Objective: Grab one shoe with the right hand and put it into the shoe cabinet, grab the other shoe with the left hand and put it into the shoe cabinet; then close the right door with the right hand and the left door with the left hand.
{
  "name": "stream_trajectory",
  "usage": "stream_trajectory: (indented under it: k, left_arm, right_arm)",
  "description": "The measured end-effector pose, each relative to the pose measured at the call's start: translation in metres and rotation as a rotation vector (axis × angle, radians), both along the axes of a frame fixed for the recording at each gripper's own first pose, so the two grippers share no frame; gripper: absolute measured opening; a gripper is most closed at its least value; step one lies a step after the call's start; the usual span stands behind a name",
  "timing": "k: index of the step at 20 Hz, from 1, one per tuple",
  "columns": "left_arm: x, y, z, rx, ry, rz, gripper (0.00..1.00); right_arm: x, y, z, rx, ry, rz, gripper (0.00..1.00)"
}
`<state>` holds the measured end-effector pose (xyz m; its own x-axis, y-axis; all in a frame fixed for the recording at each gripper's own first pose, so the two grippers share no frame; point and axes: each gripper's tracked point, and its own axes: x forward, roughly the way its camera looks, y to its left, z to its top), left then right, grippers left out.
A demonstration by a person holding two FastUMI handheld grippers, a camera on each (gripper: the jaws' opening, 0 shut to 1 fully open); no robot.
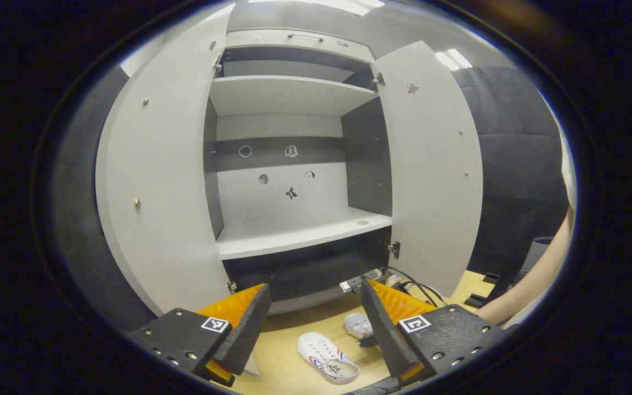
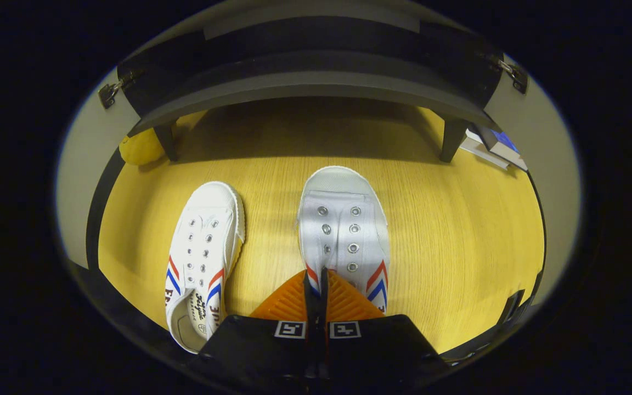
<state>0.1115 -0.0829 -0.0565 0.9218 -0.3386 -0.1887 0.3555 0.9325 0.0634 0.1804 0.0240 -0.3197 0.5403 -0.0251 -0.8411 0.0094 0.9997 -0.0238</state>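
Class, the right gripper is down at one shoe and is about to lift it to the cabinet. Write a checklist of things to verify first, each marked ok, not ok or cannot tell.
1. Right gripper closed at the right-hand shoe: fingers are together at its opening edge; ok.
2. Both fingers actually pinch the shoe's edge: cannot tell.
3. Left door and right door open: ok.
4. Lower shelf free to take a shoe: ok.
5. Left gripper open and not holding anything: ok.
6. Other shoe lies apart from the one at the gripper, not touching it: ok.
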Motion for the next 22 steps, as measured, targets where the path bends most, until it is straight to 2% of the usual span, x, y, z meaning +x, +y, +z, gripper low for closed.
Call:
stream_trajectory:
  k: [3, 4, 6, 8, 14, 16, 18, 22]
  left_arm:
    - [0.002, 0.000, -0.001, 0.010, 0.009, 0.036, 0.98]
    - [0.002, 0.001, -0.003, 0.016, 0.014, 0.045, 0.94]
    - [0.006, 0.003, -0.005, 0.029, 0.022, 0.070, 0.98]
    - [0.006, 0.005, -0.007, 0.034, 0.029, 0.088, 0.98]
    - [0.010, -0.001, -0.002, 0.061, 0.005, 0.103, 0.96]
    - [0.011, -0.004, 0.005, 0.081, -0.026, 0.102, 0.94]
    - [0.010, -0.006, 0.007, 0.085, -0.034, 0.098, 0.97]
    - [0.011, -0.014, 0.009, 0.016, -0.014, 0.093, 0.94]
  right_arm:
    - [-0.010, -0.006, 0.029, 0.054, -0.039, 0.041, 0.02]
    - [-0.014, -0.009, 0.043, 0.054, -0.061, 0.057, 0.02]
    - [-0.025, -0.013, 0.066, 0.046, -0.113, 0.090, 0.05]
    - [-0.035, -0.013, 0.090, 0.065, -0.160, 0.112, 0.02]
    - [-0.054, -0.013, 0.173, 0.089, -0.321, 0.169, 0.02]
    - [-0.052, -0.013, 0.203, 0.094, -0.396, 0.175, 0.02]
    - [-0.045, -0.014, 0.232, 0.097, -0.466, 0.179, 0.02]
    - [-0.019, -0.009, 0.298, 0.134, -0.592, 0.190, 0.02]
